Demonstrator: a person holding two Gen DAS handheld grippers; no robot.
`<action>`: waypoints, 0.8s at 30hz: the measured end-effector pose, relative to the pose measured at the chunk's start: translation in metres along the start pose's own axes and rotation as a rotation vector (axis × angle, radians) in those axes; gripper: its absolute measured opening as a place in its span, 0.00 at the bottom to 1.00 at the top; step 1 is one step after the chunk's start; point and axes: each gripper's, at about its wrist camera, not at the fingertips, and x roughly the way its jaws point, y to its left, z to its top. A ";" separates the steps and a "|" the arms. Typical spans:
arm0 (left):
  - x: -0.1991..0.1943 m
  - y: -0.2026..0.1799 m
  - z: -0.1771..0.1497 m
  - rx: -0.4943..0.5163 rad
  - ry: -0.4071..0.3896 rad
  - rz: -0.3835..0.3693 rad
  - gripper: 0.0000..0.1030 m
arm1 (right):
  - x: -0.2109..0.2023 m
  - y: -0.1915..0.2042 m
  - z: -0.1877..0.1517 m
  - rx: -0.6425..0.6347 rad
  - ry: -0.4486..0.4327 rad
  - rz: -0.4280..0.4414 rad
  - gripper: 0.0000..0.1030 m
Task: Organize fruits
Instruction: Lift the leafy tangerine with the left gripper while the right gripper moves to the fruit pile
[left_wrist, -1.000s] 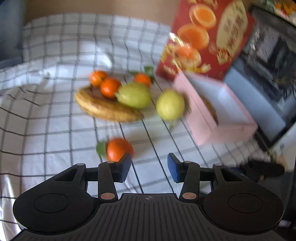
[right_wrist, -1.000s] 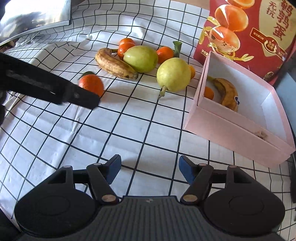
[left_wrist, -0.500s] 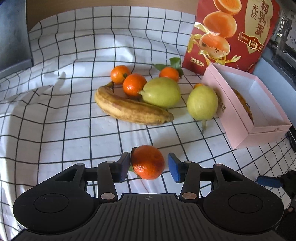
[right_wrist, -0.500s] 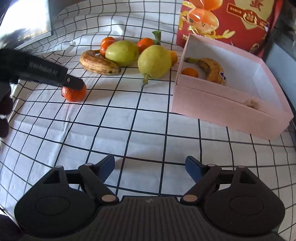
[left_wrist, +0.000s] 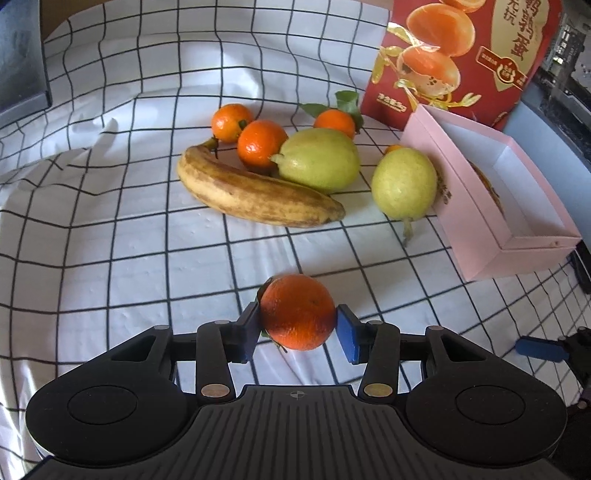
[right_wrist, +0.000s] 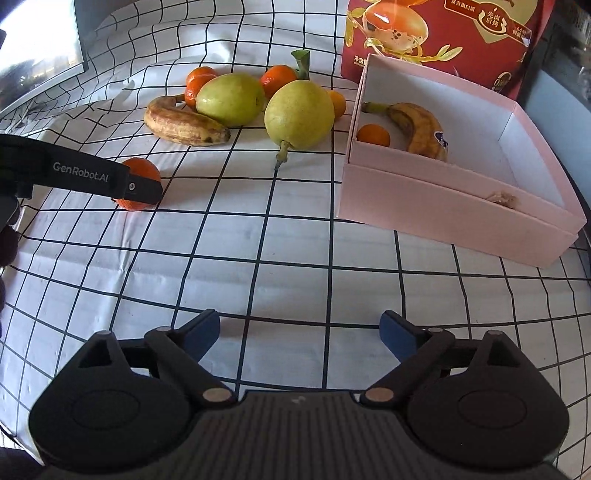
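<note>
Orange and dimpled, a mandarin (left_wrist: 297, 312) sits clamped between the blue pads of the left gripper (left_wrist: 298, 325) in the left wrist view, both pads pressed to its sides, just above the black-and-white checked cloth (left_wrist: 110, 229). Ahead of the fingers lies a brown-speckled banana (left_wrist: 255, 194), with two mandarins (left_wrist: 260, 144) and a green pear (left_wrist: 319, 158) touching it behind. A second pear (left_wrist: 404, 182) stands ahead to the right, just beside the pink box (left_wrist: 491, 229). A leafy mandarin (left_wrist: 335, 122) sits farther back, near the red printed carton (left_wrist: 458, 55).

From the right wrist view, the right gripper (right_wrist: 299, 334) hangs over bare cloth (right_wrist: 288, 236) with its jaws spread wide and nothing between them. Ahead to the right is the pink box (right_wrist: 443, 206), holding a banana (right_wrist: 413, 127) and a small mandarin (right_wrist: 373, 136). Far ahead to the left, the left gripper (right_wrist: 140, 188) closes on its mandarin (right_wrist: 142, 170), which is low at the cloth; contact with the cloth cannot be judged. Beyond lie the loose banana (right_wrist: 183, 125) and the two pears (right_wrist: 299, 112).
</note>
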 end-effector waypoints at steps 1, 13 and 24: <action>-0.001 -0.002 -0.001 0.005 0.001 -0.004 0.48 | 0.000 0.000 0.000 0.000 0.000 0.000 0.92; -0.024 -0.005 -0.026 -0.003 0.042 -0.026 0.47 | 0.004 0.000 0.003 -0.025 0.020 0.014 0.92; -0.049 0.034 -0.039 -0.119 -0.005 -0.022 0.47 | 0.000 0.031 0.056 -0.165 -0.071 0.022 0.85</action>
